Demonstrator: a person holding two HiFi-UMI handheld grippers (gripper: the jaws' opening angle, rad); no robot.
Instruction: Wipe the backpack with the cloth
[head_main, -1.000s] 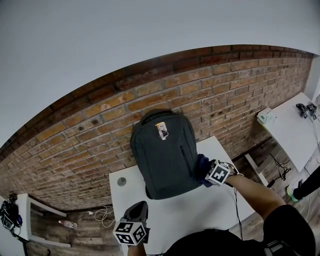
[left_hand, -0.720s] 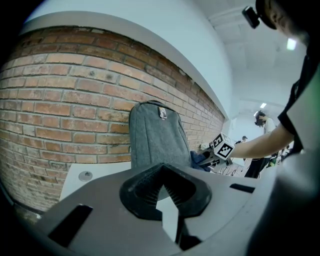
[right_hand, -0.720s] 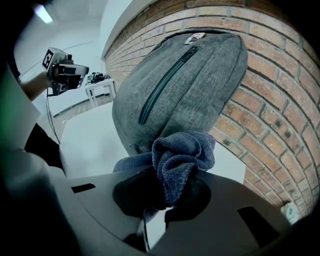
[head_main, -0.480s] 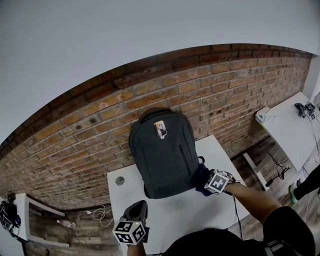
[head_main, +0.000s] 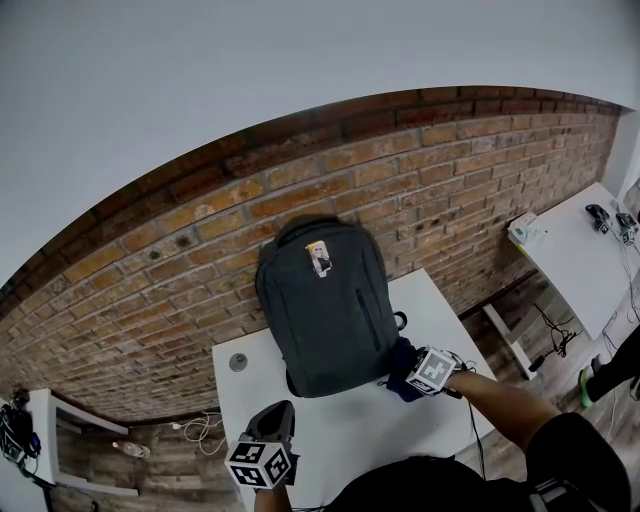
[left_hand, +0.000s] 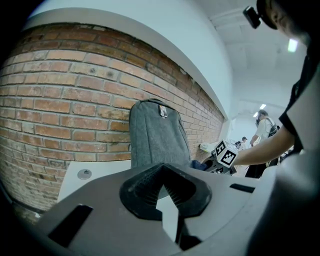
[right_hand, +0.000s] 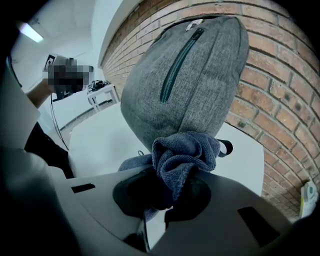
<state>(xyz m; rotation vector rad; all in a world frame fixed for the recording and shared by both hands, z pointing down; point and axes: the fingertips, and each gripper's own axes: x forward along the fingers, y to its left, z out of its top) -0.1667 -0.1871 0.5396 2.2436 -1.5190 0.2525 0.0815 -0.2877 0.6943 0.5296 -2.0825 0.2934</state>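
Right tongs (right_hand: 164, 192) slid cloth (right_hand: 187, 152) down to backpack's (head_main: 320, 310) lower corner.

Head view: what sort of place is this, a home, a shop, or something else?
Likely an office or lab workroom: a bare brick wall, a white table, a second table at right carrying gear, and cables on the floor.
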